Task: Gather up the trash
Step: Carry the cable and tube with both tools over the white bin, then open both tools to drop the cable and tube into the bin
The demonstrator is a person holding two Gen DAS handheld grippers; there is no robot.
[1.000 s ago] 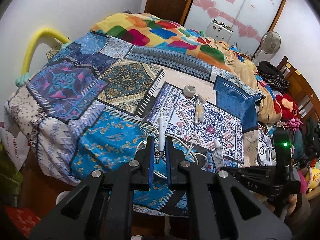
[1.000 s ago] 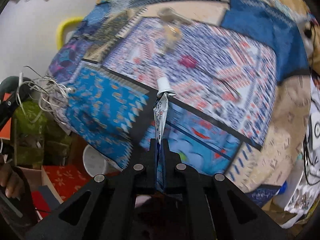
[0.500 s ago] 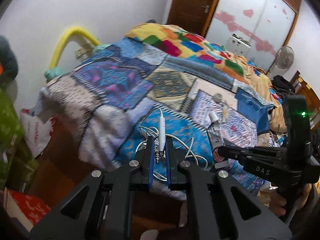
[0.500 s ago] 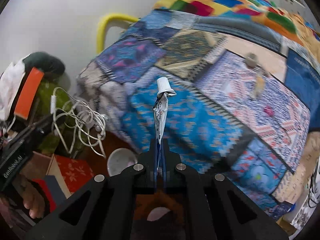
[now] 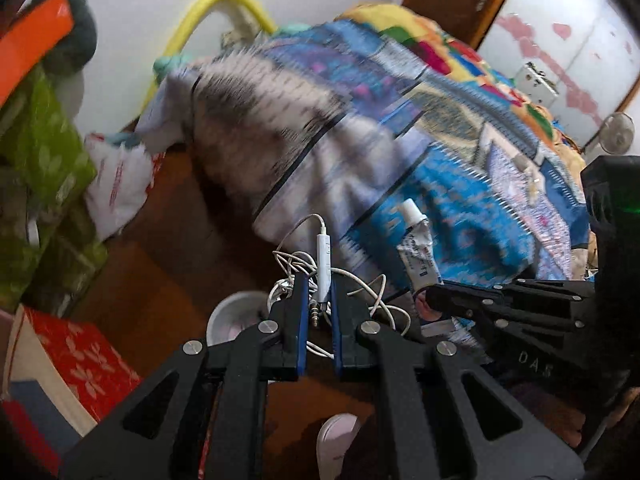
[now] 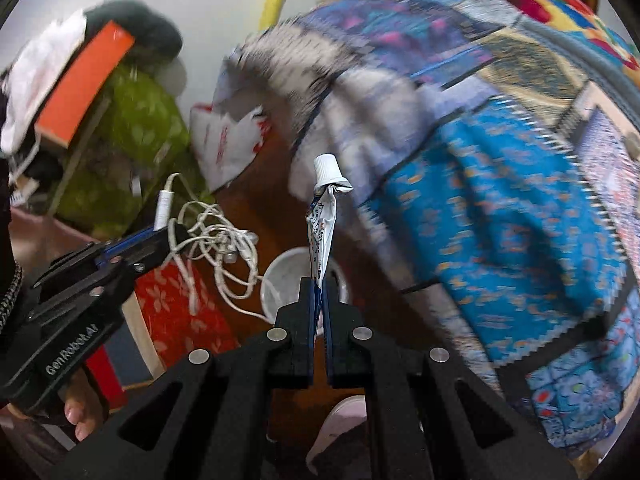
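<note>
My left gripper [image 5: 319,280] is shut on a tangled white earphone cable [image 5: 324,252], its inline remote sticking up between the fingers and its plug showing below. In the right wrist view that cable [image 6: 216,240] dangles in loops from the left gripper [image 6: 168,236]. My right gripper [image 6: 319,280] is shut on the flat tail of a squeezed white tube [image 6: 324,216], cap upward. That tube [image 5: 416,248] also shows in the left wrist view, held by the right gripper [image 5: 430,294]. Both hang over the floor by a white bin [image 6: 292,276], which in the left wrist view [image 5: 236,316] lies just below the cable.
The patchwork bedspread [image 6: 500,200] drapes off the bed edge at right. Green bags [image 6: 132,132], an orange box [image 6: 88,76] and a white plastic bag [image 6: 228,140] stack at left. A red patterned box [image 6: 180,304] stands by the bin. A pale slipper [image 6: 340,420] lies on the wooden floor.
Both grippers swung left off the bed and out over the floor, still holding the cable and the tube. The bin and the stacked boxes have come into view below.
</note>
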